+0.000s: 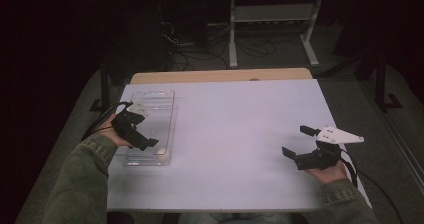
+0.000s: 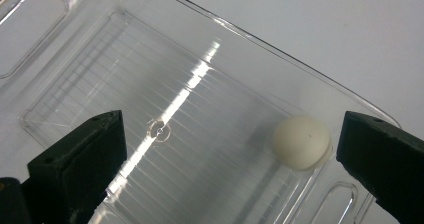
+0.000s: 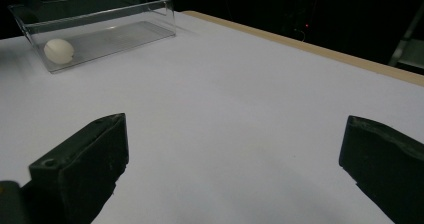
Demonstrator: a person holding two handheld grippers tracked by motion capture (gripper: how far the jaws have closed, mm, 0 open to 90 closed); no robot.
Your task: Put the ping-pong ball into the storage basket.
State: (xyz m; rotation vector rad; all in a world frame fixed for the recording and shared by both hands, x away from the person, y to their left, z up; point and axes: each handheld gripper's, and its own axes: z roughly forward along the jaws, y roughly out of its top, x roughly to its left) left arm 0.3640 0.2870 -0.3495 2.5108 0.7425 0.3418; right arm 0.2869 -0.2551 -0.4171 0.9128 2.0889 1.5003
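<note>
A clear plastic box [image 1: 165, 106] stands at the left of the white table. A white egg [image 2: 302, 142] lies in its near corner, also visible as the white egg [image 3: 58, 50] inside the clear box [image 3: 150, 14] in the right gripper view. My left gripper [image 1: 146, 143] hangs over the near end of the box, jaws wide apart and empty, above the box floor [image 2: 165, 99]. My right gripper [image 1: 296, 141] sits low over the table at the right, open and empty, well away from the box.
The white table [image 1: 235, 129] has a wooden strip along its far edge [image 1: 220, 75]. Beyond it the dark floor holds cables and a white metal frame [image 1: 272, 29]. Cables trail from both grippers off the table's sides.
</note>
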